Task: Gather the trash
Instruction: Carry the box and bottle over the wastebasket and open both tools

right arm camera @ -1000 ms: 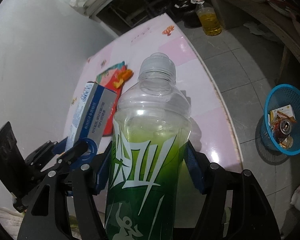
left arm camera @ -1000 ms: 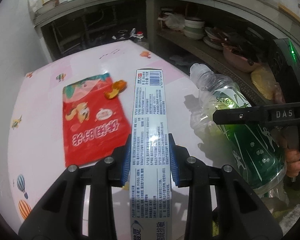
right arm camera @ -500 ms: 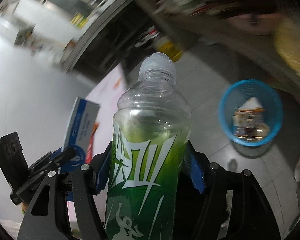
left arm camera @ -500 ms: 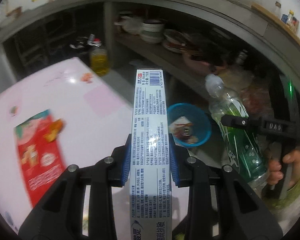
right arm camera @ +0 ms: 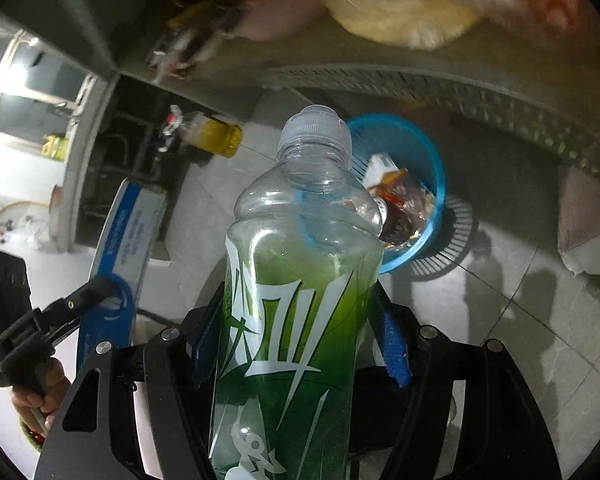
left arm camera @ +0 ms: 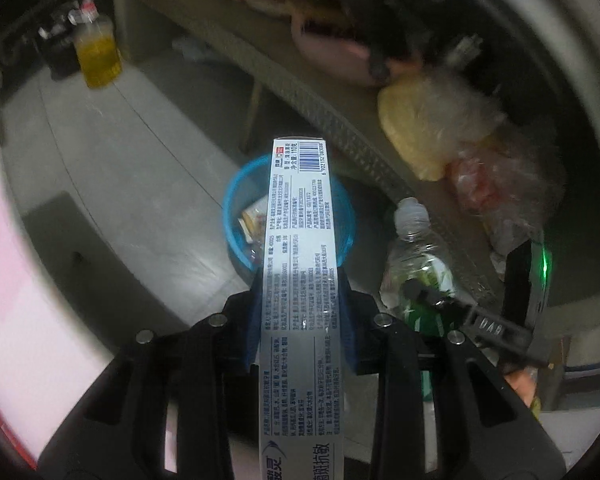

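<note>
My left gripper [left arm camera: 300, 312] is shut on a long white-and-blue toothpaste box [left arm camera: 300, 240], whose far end hangs over the blue trash basket [left arm camera: 236, 216] on the floor. My right gripper [right arm camera: 300, 332] is shut on a clear plastic bottle with a green label [right arm camera: 300, 280], held upright, its cap just left of the blue basket [right arm camera: 432, 184]. The basket holds wrappers and a can. In the left wrist view the bottle [left arm camera: 416, 256] shows to the right of the box. In the right wrist view the box [right arm camera: 128, 232] and the left gripper [right arm camera: 100, 296] show at the left.
A pink table [left arm camera: 20, 280] lies at the left edge. A jug of yellow oil [left arm camera: 96, 52] stands on the grey tiled floor. Behind the basket runs a low shelf [left arm camera: 340, 120] with bowls and bagged goods, among them a yellow bag [left arm camera: 432, 128].
Both grippers have swung away from the pink table toward the floor and tilted down. The blue basket now lies right behind the box and the bottle. Both grips are unchanged.
</note>
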`<state>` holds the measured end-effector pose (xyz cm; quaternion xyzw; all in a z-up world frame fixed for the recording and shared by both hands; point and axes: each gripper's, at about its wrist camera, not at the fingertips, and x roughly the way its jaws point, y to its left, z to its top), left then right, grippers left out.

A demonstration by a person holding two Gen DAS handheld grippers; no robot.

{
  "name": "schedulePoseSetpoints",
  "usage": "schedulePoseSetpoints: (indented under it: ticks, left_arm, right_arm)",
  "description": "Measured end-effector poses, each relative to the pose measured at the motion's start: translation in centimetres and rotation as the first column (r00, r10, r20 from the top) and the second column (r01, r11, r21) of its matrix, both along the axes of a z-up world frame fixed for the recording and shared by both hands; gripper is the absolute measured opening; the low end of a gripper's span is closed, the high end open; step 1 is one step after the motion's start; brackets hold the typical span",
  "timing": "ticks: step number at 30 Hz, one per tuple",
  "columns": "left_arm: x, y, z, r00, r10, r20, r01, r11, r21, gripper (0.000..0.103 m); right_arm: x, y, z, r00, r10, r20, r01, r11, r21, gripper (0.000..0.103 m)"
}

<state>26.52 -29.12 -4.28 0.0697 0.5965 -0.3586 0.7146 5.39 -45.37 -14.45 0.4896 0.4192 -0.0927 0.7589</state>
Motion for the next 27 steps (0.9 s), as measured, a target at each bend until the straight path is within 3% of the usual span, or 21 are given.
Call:
schedulePoseSetpoints:
  ticks: [8,14,15,16,20,27]
  left_arm:
    - [4.1,-8.6,-9.5,0.996,-0.032,-0.087,0.046,0.987,0.155,0.031]
    - [6.4,-12.5,-13.1,0.999,-0.036,-0.041,0.043,0.98,0.196,0.036]
    - [6.5,-12.5,-13.1,0.999,-0.033,-0.031,0.039,0.98,0.196,0.046]
    - [6.6,-12.6,-13.0,0.999,-0.029,-0.015,0.032,0.98,0.197,0.048]
    - [6.6,-12.6,-11.6,0.999,-0.032,0.018,0.028,0.986,0.162,0.05]
    - [4.2,-9.3,-5.9,0.99,-0.051,0.128,0.04,0.996,0.085,0.06]
  right_arm:
    - [6.5,-3.5,-9.0,0.992,0.002,-0.126,0.003,0.999,0.036,0.065]
    - [11.6,-5.4,-13.4,0.972,-0.023,-0.235,-0.001,0.995,-0.104,0.067]
    - [12.2,-5.4,-14.0,0.969,-0.024,-0.247,-0.011,0.99,-0.139,0.068]
    - [12.9,-5.3,-14.4,0.965,-0.023,-0.26,-0.023,0.985,-0.173,0.069]
    - [13.9,-4.1,-14.4,0.962,-0.023,-0.273,-0.067,0.946,-0.316,0.073]
    - [11.5,-1.5,-9.9,0.971,-0.099,-0.217,-0.025,0.862,-0.506,0.073]
